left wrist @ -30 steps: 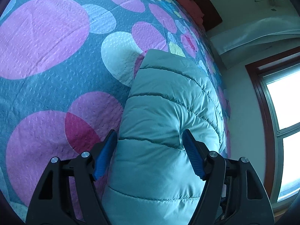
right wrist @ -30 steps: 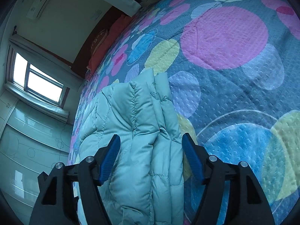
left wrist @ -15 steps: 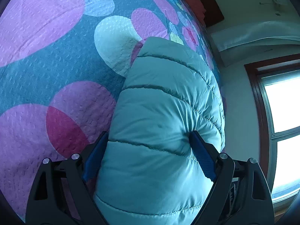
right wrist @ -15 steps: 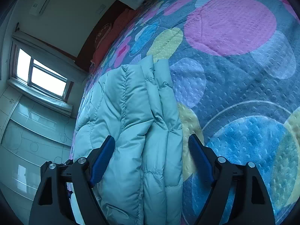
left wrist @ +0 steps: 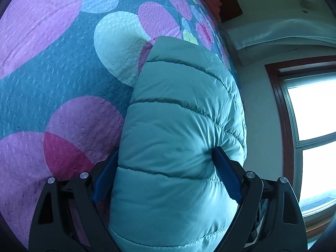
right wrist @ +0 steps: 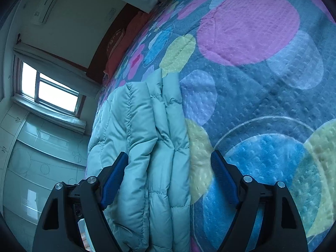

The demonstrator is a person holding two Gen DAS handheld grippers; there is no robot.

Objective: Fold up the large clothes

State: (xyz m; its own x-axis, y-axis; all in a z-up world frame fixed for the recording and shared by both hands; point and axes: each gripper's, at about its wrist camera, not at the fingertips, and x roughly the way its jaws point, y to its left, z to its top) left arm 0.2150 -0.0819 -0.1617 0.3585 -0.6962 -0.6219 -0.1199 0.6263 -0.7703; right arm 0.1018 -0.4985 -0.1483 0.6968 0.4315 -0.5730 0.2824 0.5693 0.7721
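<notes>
Teal puffer jacket (left wrist: 178, 138) between both grippers' jaws

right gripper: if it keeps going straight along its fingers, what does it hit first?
Most likely the folded teal puffer jacket, whose right edge already lies between the open right gripper fingers. Past it comes the circle-print bedspread. Depth is unclear in the fisheye view.

A bed with a circle-patterned bedspread (right wrist: 252, 96) meets a dark headboard (right wrist: 109, 48). Bright daylight enters the wood-framed window (left wrist: 310, 113); glossy cabinets (right wrist: 31, 157) stand below it.
</notes>
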